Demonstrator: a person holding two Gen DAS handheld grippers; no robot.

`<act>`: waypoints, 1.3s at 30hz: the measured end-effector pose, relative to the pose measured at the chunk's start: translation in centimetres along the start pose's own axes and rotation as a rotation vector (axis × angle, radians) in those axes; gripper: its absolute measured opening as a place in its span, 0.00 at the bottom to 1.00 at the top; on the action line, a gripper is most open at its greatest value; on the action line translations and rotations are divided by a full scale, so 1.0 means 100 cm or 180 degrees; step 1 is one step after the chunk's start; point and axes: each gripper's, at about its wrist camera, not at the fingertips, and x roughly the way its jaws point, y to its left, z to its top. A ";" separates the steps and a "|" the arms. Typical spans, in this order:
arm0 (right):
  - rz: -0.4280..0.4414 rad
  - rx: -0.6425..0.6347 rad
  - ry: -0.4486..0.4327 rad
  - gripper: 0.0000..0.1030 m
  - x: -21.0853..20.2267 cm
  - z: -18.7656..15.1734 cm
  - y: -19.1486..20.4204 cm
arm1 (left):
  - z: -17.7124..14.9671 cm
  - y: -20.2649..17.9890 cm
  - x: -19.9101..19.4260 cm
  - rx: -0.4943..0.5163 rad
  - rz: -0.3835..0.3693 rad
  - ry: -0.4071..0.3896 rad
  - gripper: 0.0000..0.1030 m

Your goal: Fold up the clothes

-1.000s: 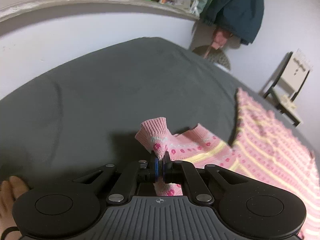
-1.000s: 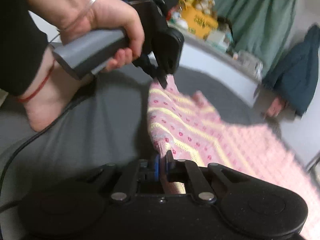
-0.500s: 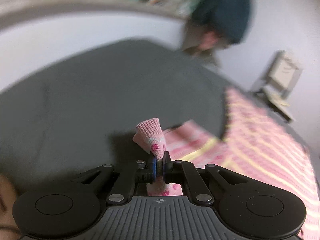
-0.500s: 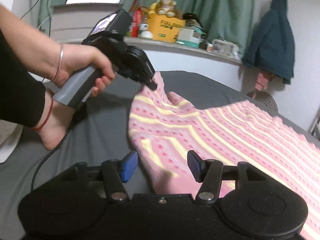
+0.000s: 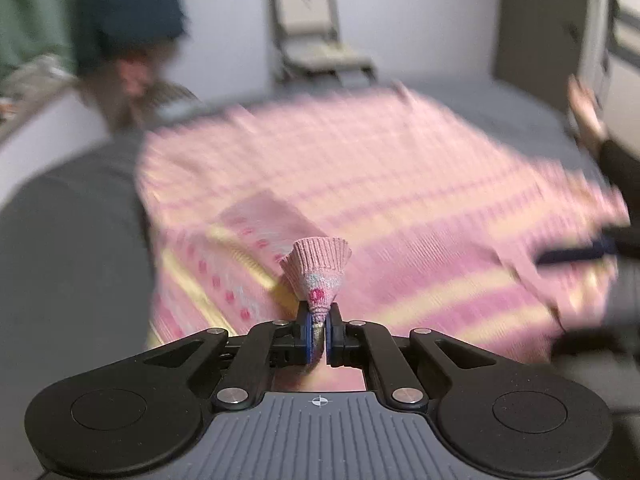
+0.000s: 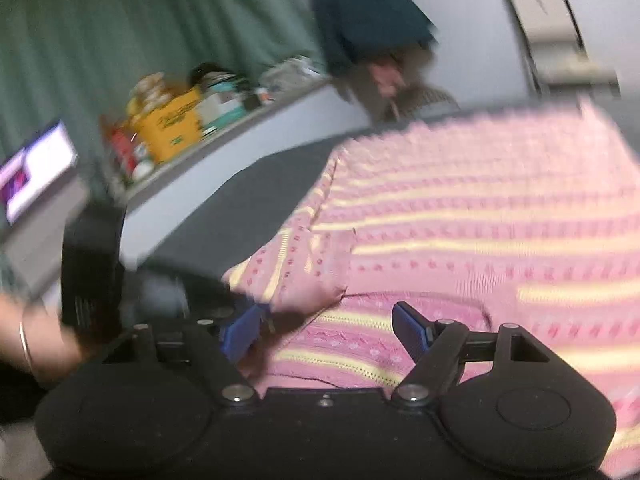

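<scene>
A pink knit sweater (image 5: 380,184) with yellow stripes and dark pink dots lies spread on a dark grey bed (image 5: 72,248). My left gripper (image 5: 318,334) is shut on the sweater's ribbed sleeve cuff (image 5: 318,268), which stands up between the fingers, over the sweater's body. My right gripper (image 6: 326,332) is open and empty, low over the sweater (image 6: 480,232), its blue fingers (image 6: 408,326) astride a folded sleeve part (image 6: 304,268). The left gripper's handle and the hand holding it show blurred at the left of the right wrist view (image 6: 88,276).
A folding chair (image 5: 312,36) stands by the far wall. A dark teal jacket (image 5: 124,8) hangs at the back left. A shelf with boxes and bottles (image 6: 176,128) and a lit screen (image 6: 32,168) run along the bed's far side. Green curtain behind.
My left gripper has swung right with the cuff, carrying the sleeve over the sweater's body. My right gripper let go of the sweater edge, opened, and now hovers over the sweater.
</scene>
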 end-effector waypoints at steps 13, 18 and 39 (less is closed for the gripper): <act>-0.0058 0.0551 0.0457 0.56 0.082 -0.001 0.012 | -0.033 0.000 -0.051 0.1169 0.0147 -0.0420 0.96; -0.0164 0.0454 0.0435 0.34 0.082 -0.009 0.020 | -0.033 0.008 -0.051 0.1188 0.0144 -0.0266 0.96; 0.0155 -0.0226 -0.0112 0.06 0.055 0.040 0.037 | -0.042 0.020 -0.052 0.1027 0.0065 -0.0126 0.96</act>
